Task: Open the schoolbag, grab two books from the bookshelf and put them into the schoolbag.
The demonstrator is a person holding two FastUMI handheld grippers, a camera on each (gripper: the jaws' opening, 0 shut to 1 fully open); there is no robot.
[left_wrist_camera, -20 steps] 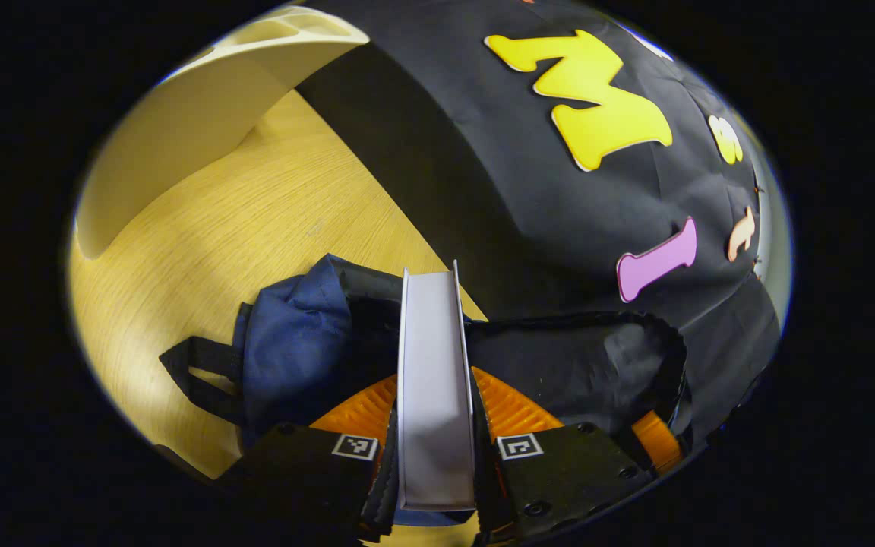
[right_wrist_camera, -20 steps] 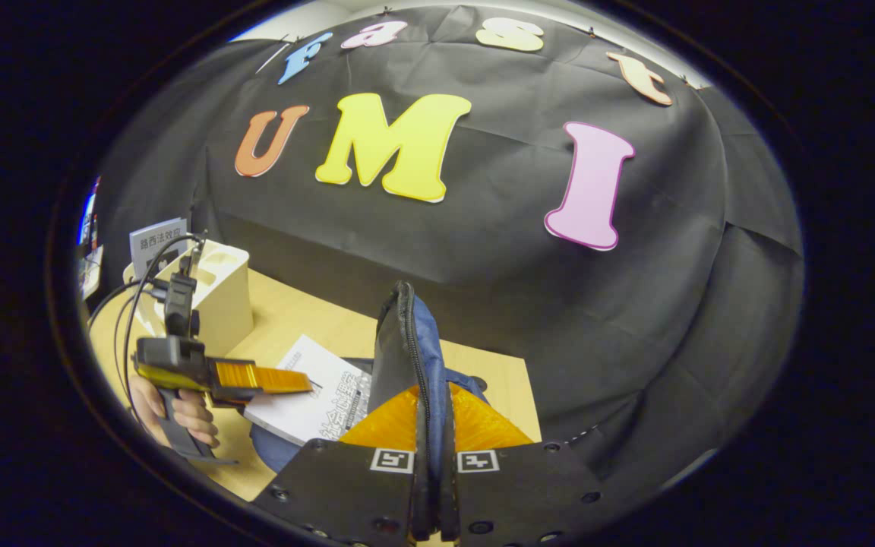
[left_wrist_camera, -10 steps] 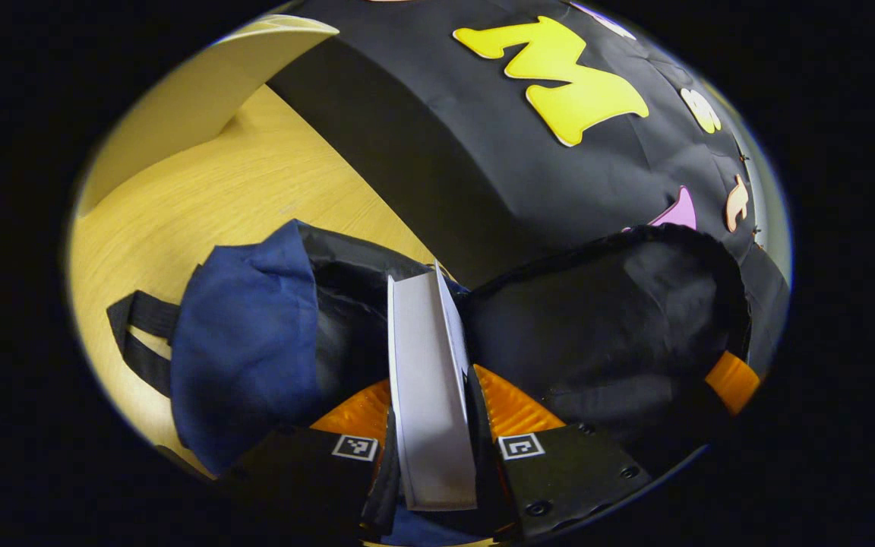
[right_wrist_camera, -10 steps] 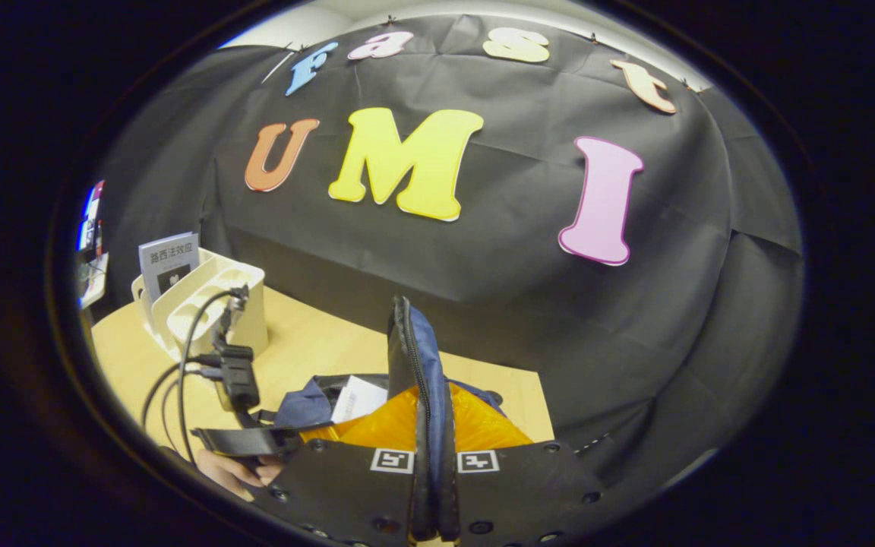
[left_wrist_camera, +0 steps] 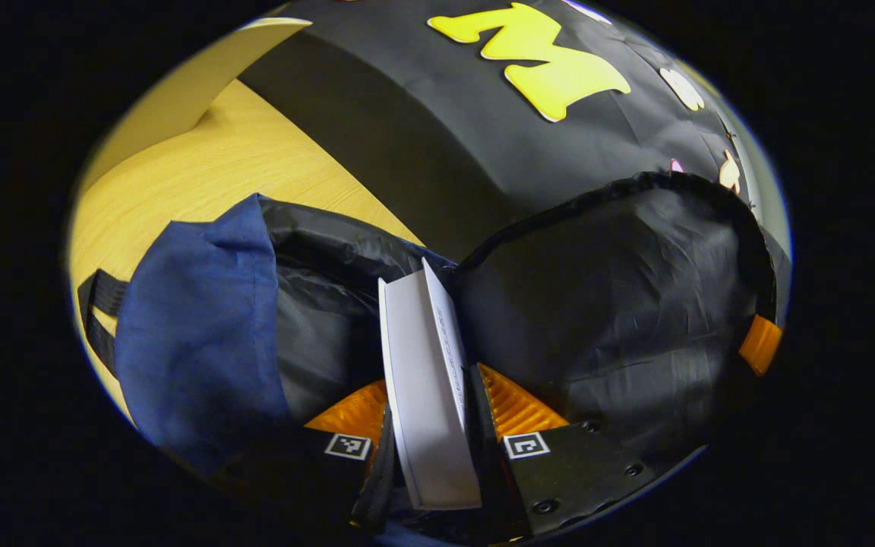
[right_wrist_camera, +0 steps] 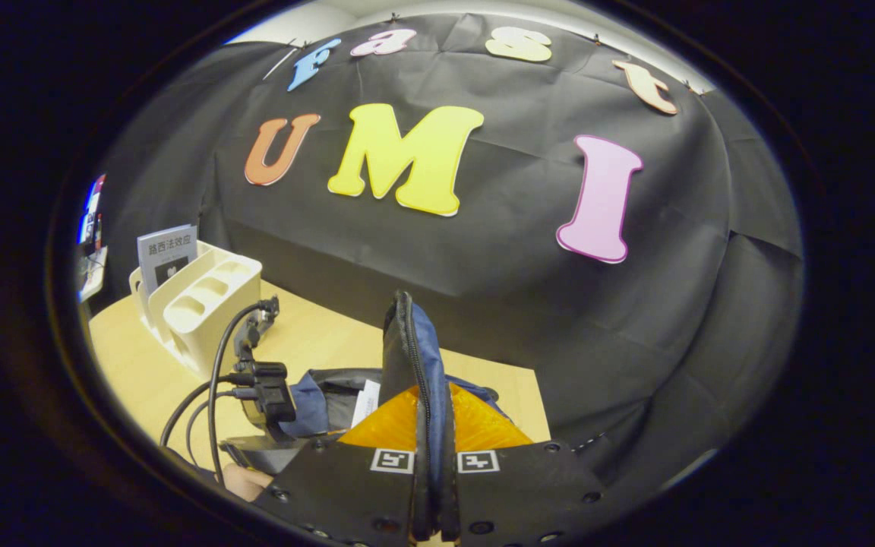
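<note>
Our left tongs are clamped on a white book, its far end already inside the schoolbag on the table. Our right tongs pinch the bag's zippered flap upright, keeping the mouth wide so the book can slide in.
</note>
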